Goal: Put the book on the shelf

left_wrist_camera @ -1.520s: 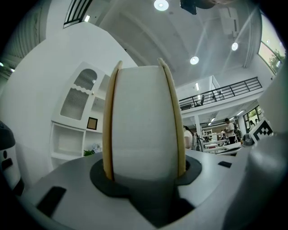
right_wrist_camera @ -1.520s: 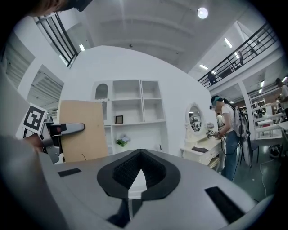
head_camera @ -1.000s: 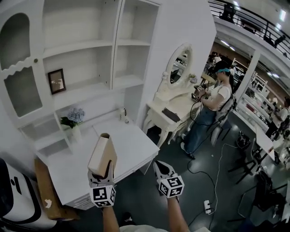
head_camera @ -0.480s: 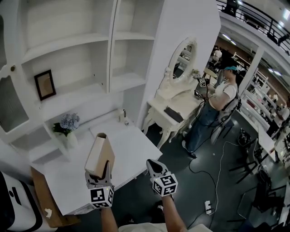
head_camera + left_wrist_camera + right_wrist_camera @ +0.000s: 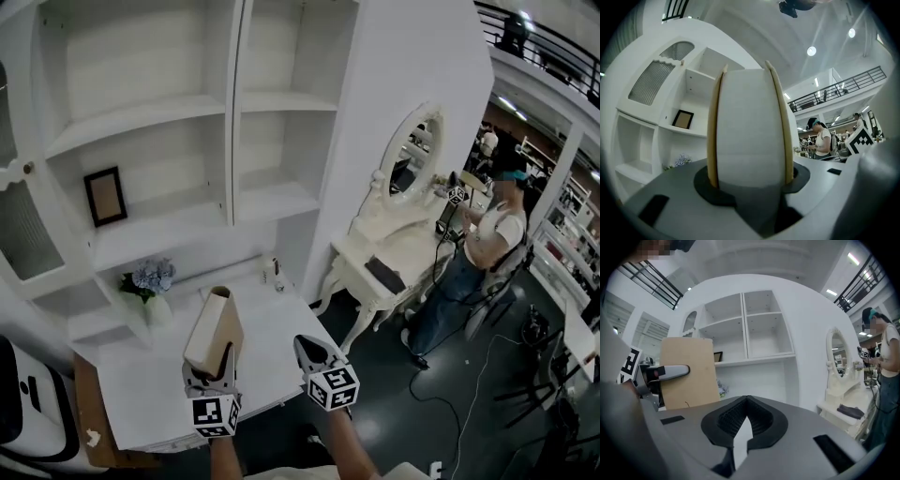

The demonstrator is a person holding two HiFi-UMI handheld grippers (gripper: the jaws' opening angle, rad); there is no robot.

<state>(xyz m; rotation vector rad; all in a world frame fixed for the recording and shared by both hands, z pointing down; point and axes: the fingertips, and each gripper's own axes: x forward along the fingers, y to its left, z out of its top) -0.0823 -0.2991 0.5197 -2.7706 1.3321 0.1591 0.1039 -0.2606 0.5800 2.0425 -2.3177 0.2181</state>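
A white shelf [image 5: 141, 114] fills the upper left of the head view, its open bays bare except for a few small things. Below it, at lower left, is a white desk [image 5: 141, 375]. Right of centre stands a white vanity [image 5: 361, 251] with an oval mirror [image 5: 410, 161], and a person [image 5: 487, 253] stands at the right edge.

The book [image 5: 214, 330] is at lower centre of the head view, seen against the desk, upright with its top leaning slightly away. It is not on the shelf. The left gripper [image 5: 214, 370] holds it by its lower end. In the left gripper view [image 5: 750, 180] the jaws stand well apart, one pressed on each tan cover, with the white page edge of the book [image 5: 750, 126] filling the middle of the frame.

The right gripper [image 5: 312, 352] is just right of the left one, at lower centre. In its own view [image 5: 745, 420] the jaw tips meet with nothing between them, and the book [image 5: 689, 373] shows at the left with a finger of the left gripper across its cover.

A dark picture frame [image 5: 105, 195] leans on a shelf at the left, pale flowers [image 5: 150, 278] stand below it, and a small bottle [image 5: 275, 272] is at the back of the desk.
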